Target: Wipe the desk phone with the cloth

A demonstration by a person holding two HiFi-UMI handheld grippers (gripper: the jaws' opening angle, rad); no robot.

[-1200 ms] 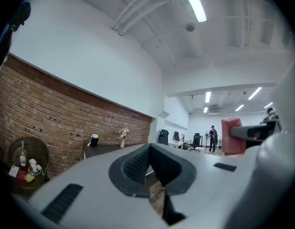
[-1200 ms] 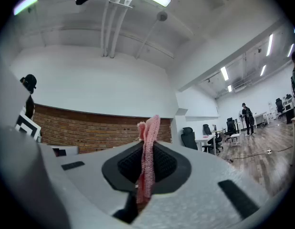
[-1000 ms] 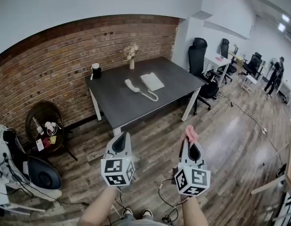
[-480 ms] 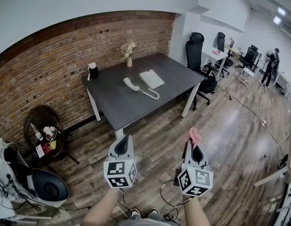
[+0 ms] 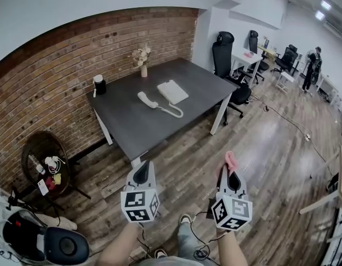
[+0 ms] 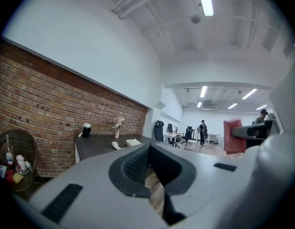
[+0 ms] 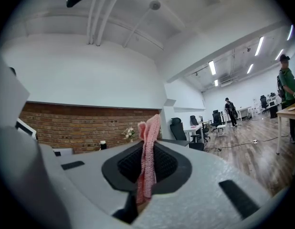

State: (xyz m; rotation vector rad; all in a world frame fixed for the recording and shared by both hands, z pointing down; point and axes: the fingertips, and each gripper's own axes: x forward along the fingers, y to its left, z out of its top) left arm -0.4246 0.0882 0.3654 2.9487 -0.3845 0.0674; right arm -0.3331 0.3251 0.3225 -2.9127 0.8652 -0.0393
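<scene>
A white desk phone point(image 5: 172, 91) lies on the dark grey desk point(image 5: 132, 121), its handset point(image 5: 145, 99) off to the left on a coiled cord. From the left gripper view the phone point(image 6: 133, 142) shows small and far off. My left gripper point(image 5: 142, 172) is shut with nothing in it, held over the floor well short of the desk. My right gripper point(image 5: 229, 177) is shut on a pink cloth point(image 5: 230, 161) that sticks up from its jaws; in the right gripper view the cloth point(image 7: 147, 154) hangs pinched between them.
A black mug point(image 5: 98, 85) and a vase of dried flowers point(image 5: 142, 60) stand at the desk's back by the brick wall. Black office chairs point(image 5: 223, 57) are right of the desk. A round rack point(image 5: 45, 165) sits at left. Cables point(image 5: 196, 243) run across the floor. A person point(image 5: 312, 65) stands far right.
The view has shifted so the desk sits further left and slightly nearer. Both grippers keep their pose, the right still holding the cloth. A foot has stepped forward below.
</scene>
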